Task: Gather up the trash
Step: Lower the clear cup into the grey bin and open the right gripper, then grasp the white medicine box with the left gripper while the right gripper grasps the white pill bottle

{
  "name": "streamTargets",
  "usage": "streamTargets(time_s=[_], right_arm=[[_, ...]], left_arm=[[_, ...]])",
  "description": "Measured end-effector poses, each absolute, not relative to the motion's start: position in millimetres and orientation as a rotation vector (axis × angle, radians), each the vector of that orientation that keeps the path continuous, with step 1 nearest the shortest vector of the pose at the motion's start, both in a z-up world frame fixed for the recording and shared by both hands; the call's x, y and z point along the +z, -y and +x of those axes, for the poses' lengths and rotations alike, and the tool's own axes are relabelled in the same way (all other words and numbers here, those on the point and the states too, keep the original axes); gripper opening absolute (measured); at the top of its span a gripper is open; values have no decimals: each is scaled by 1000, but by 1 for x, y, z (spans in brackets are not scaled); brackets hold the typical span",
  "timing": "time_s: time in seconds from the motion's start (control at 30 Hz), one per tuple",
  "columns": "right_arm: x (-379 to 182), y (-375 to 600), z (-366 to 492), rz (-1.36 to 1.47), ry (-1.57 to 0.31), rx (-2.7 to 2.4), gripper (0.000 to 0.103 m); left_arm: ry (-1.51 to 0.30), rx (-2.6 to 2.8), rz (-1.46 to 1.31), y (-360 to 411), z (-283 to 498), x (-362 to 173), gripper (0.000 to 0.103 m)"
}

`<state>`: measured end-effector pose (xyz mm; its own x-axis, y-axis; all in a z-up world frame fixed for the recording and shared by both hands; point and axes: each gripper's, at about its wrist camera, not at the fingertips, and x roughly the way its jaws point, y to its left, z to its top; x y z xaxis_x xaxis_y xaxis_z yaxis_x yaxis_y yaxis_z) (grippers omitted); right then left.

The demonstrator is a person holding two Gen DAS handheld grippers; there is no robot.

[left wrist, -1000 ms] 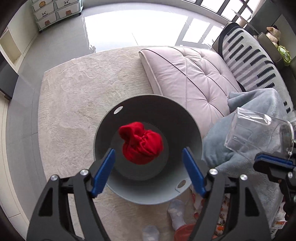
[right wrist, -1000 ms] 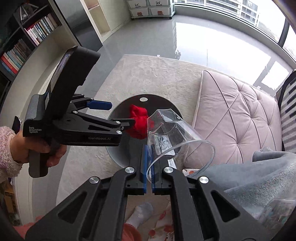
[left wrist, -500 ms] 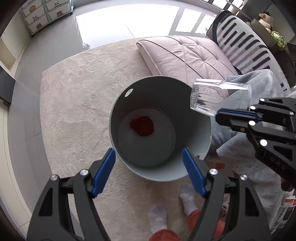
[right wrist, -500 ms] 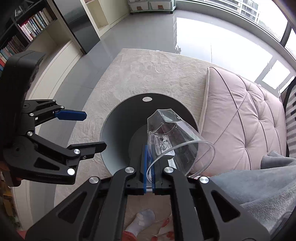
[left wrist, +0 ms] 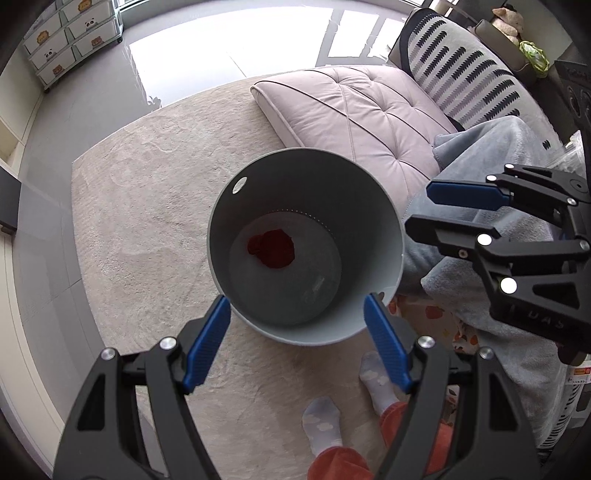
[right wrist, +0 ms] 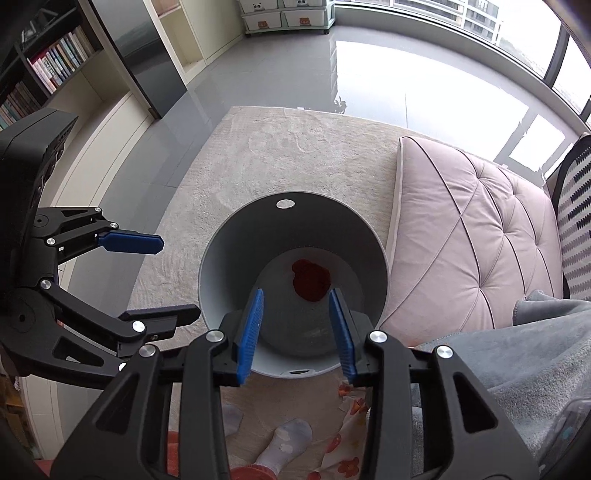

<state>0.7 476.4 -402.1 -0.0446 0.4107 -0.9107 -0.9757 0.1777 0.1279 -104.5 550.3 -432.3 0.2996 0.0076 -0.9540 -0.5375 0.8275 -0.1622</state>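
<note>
A grey round bin (left wrist: 258, 192) stands on the beige rug; it also shows in the right wrist view (right wrist: 236, 240). A red crumpled wad (left wrist: 271, 248) lies on its bottom, also seen in the right wrist view (right wrist: 311, 283). A clear plastic cup (left wrist: 317, 290) lies faintly on the bin floor beside it. My left gripper (left wrist: 297, 343) is open and empty above the bin's near rim. My right gripper (right wrist: 297, 330) is open and empty over the bin; it shows in the left wrist view (left wrist: 443, 210) at the bin's right.
A pink tufted sofa cushion (left wrist: 362, 110) lies right of the bin, with a grey blanket (left wrist: 491, 155) over it. The person's socked feet (left wrist: 321, 421) stand just before the bin. Bookshelves (right wrist: 55, 74) and drawers (right wrist: 284, 14) line the far walls.
My right gripper opened and let go of the clear plastic cup, which dropped into the bin. The red wad had fallen from the left gripper to the bin floor. Both grippers rose slightly.
</note>
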Motion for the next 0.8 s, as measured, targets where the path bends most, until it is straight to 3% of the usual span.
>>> streamTargets(time_s=[0.37,0.8], right_arm=[[-344,-404,-2,-505,-1064,1134,36],[-290,-207,0,-245,-1092,728,37]], left_arm=[[-1235,258,-356,-500,-86,-375,75],[-1219,-88,-114,-349,-34,-316,75]])
